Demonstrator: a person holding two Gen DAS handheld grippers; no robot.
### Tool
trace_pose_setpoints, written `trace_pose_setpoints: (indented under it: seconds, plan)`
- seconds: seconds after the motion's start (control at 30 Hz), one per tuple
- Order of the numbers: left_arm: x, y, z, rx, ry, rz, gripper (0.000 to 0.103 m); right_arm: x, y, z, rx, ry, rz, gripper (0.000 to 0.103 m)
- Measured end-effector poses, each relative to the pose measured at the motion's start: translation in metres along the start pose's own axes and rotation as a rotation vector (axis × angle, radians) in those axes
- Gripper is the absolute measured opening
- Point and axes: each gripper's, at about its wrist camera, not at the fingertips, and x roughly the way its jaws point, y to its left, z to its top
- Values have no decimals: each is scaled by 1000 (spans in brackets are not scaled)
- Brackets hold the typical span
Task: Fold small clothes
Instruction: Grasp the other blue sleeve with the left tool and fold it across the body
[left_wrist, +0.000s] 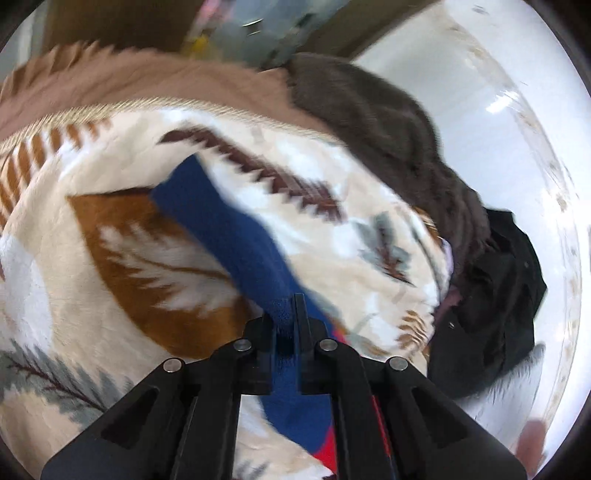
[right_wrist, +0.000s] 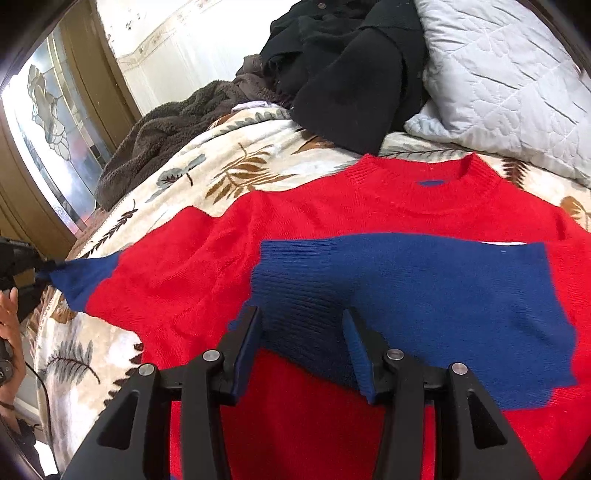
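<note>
A red sweater (right_wrist: 332, 221) with blue sleeve ends lies flat on the patterned blanket (right_wrist: 229, 162). One blue sleeve (right_wrist: 424, 295) lies folded across its chest. My right gripper (right_wrist: 303, 321) is open just above that sleeve's cuff, holding nothing. My left gripper (left_wrist: 286, 310) is shut on the other blue sleeve cuff (left_wrist: 236, 229) and holds it out to the side, off the blanket (left_wrist: 74, 258). In the right wrist view the left gripper (right_wrist: 37, 273) shows at the far left, pinching the cuff tip (right_wrist: 85, 277).
A black garment pile (right_wrist: 351, 74) and a grey quilted pillow (right_wrist: 509, 81) lie beyond the sweater's collar. A brown fleece (right_wrist: 159, 136) lies at the blanket's far left. White wall and a glass door (right_wrist: 55, 122) stand behind.
</note>
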Motion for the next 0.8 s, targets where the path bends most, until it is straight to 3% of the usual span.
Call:
trace_pose_setpoints:
  seconds: [0.17,0.47,0.63,0.8]
  plan:
    - [-9,-45,-26,144,-11,-78,4,-23,-36,-1,47,-15,-77,47]
    - [-14,-110,-87,351,45,-184,4,-65,-128,-23,159,-42,-280,50]
    - [-18,-140,-126,451,82,-227,4,-71,-147,-39,210,-59,-244,52]
    - [-9,-167,-171,558,143,-245,4,-66,-138,-38,166,-48,-253,63]
